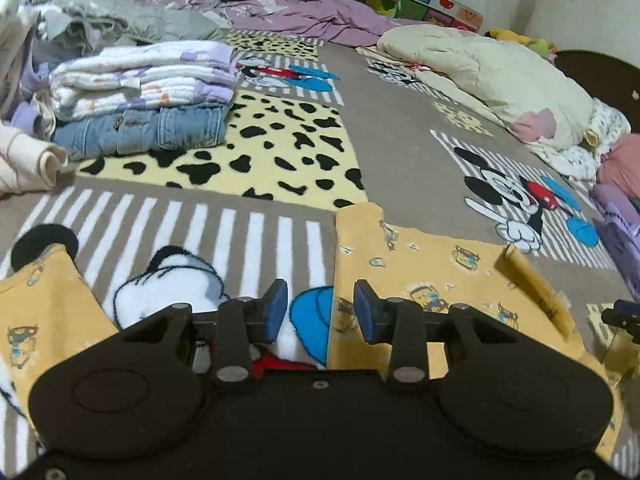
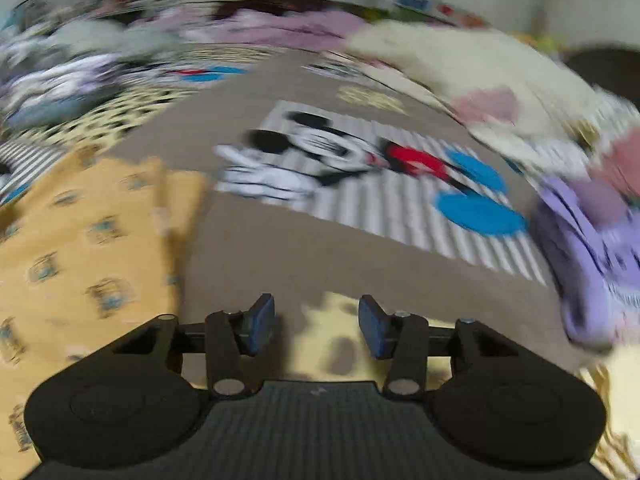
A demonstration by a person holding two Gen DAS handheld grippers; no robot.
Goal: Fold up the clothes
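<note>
An orange garment with small car prints point(image 1: 432, 264) lies flat on the patterned blanket point(image 1: 400, 152); another part of it point(image 1: 44, 300) shows at the lower left. My left gripper point(image 1: 321, 310) hovers over the garment's left edge, open, nothing between its blue pads point(image 1: 276, 312). In the blurred right wrist view the same orange garment point(image 2: 88, 232) lies at the left. My right gripper point(image 2: 316, 326) stands open above bare blanket point(image 2: 320, 248), holding nothing. The tip of the right gripper point(image 1: 622, 316) shows at the right edge of the left wrist view.
A stack of folded clothes point(image 1: 148, 96) with jeans at the bottom sits at the back left. A cream quilt point(image 1: 488, 76) lies back right, purple bedding point(image 1: 320, 20) behind. Lilac clothes point(image 2: 592, 264) are piled at the right. A cream roll point(image 1: 28, 160) lies far left.
</note>
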